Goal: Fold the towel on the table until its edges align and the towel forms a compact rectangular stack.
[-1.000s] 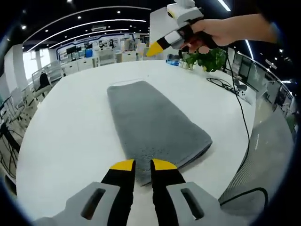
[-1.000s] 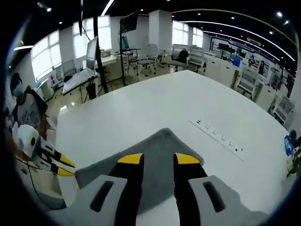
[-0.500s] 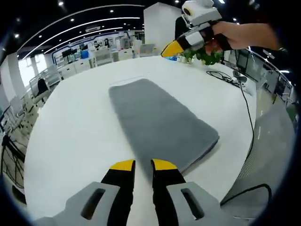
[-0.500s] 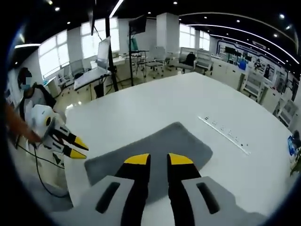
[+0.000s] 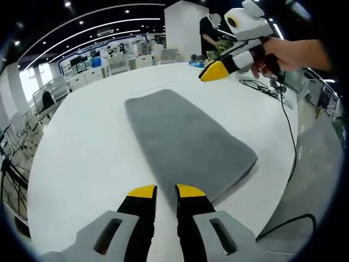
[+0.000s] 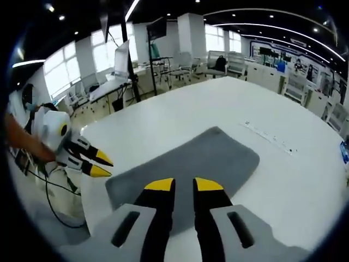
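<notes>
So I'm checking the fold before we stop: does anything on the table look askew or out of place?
Nothing stands out. The grey towel lies flat on the white table as a long rectangle. Both the left gripper and the right gripper are clear of it.

Ahead of the left gripper, bare white round table is left open on both sides of the flat folded grey towel. The way beyond the towel's far right is crossed by the right gripper, held above a black cable trailing over the edge
</notes>
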